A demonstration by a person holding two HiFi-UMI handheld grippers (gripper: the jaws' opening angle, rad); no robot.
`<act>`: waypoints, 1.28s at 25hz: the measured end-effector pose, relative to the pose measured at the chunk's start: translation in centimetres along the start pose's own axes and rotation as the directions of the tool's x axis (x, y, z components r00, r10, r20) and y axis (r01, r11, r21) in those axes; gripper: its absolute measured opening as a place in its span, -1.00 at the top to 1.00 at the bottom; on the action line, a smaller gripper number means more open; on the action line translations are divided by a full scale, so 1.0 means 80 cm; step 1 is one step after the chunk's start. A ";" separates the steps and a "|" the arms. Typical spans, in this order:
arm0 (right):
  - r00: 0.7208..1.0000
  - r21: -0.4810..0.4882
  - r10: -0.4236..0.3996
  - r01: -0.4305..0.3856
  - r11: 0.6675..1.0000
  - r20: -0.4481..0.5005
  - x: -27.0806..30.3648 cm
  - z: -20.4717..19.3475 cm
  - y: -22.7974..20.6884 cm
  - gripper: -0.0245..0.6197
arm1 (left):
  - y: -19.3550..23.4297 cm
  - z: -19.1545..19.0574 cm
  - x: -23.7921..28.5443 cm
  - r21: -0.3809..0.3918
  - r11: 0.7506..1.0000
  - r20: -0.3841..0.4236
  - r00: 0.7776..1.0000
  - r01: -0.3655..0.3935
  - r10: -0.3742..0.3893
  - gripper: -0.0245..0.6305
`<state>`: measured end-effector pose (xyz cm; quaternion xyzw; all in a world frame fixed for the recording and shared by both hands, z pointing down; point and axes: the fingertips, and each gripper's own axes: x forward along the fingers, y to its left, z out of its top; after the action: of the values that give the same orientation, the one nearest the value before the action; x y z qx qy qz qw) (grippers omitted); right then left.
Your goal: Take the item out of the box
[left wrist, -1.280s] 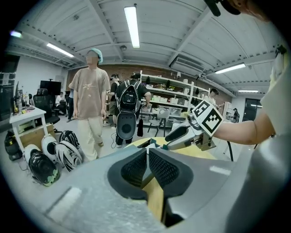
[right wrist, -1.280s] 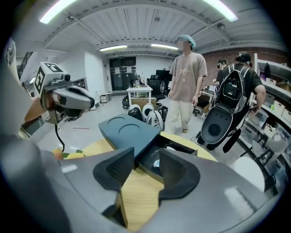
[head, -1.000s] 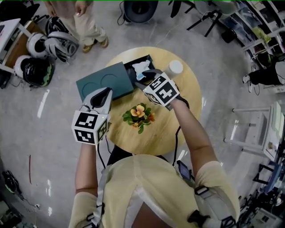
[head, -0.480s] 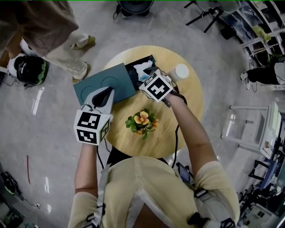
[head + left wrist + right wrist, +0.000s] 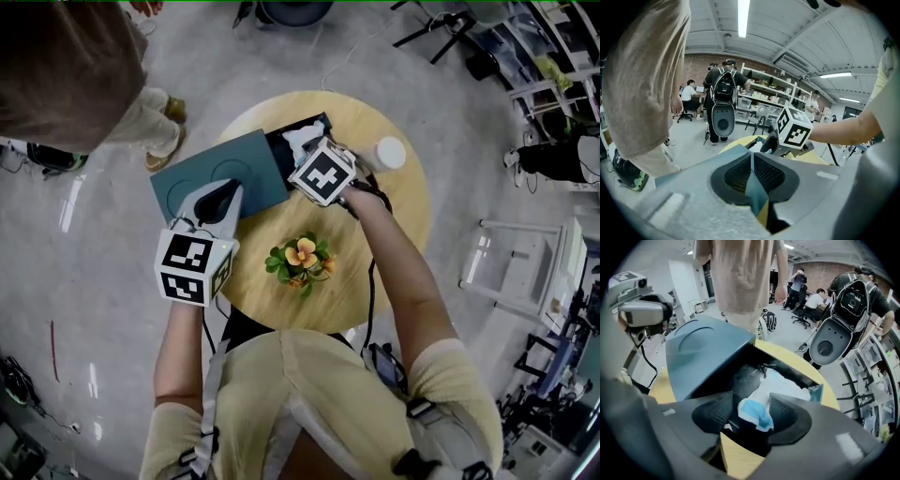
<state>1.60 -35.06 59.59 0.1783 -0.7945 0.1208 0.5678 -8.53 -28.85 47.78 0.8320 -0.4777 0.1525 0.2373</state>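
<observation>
A dark teal box stands open on the round wooden table, its lid folded out to the left. Inside lies a crumpled white and blue item. My right gripper reaches down into the box. Its jaws are opening, and the item sits loosely between them. My left gripper is shut on the near edge of the lid, which shows as a thin teal sheet between its pads. In the left gripper view, the right gripper's marker cube hangs over the box.
A small pot of orange flowers stands mid-table, close to my right forearm. A white round container sits right of the box. A person in brown stands just beyond the table's left edge. Shelving and equipment ring the floor.
My right gripper has moved up and left, deeper over the box. A person has walked in at the upper left. My left gripper has stayed on the lid.
</observation>
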 end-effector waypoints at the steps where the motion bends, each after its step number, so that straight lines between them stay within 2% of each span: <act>1: 1.000 0.004 -0.004 0.004 1.000 -0.020 0.002 -0.004 -0.002 0.16 | 0.001 -0.001 0.001 -0.001 1.000 0.001 1.000 0.002 -0.002 0.86; 5: 1.000 -0.012 0.022 -0.022 1.000 0.004 0.011 0.004 0.003 0.24 | 0.002 -0.002 0.003 -0.008 1.000 0.005 1.000 0.007 -0.006 0.86; 17: 0.997 -0.004 -0.069 0.070 0.998 0.036 0.004 0.005 -0.006 0.59 | 0.011 -0.002 0.001 -0.014 1.000 -0.008 1.000 0.026 -0.027 0.86; 24: 0.989 -0.009 -0.128 0.129 0.992 0.075 -0.012 0.003 -0.008 0.64 | 0.013 -0.003 -0.003 -0.020 0.999 0.003 1.000 0.026 -0.026 0.86; 32: 0.962 -0.014 -0.183 0.189 0.982 0.204 -0.062 0.020 0.006 0.66 | 0.007 0.002 -0.021 -0.045 0.999 0.050 0.999 -0.006 0.008 0.86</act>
<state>1.47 -34.55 54.42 0.2539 -0.8295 0.0350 0.4962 -9.82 -27.94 46.99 0.8283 -0.4897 0.1217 0.2434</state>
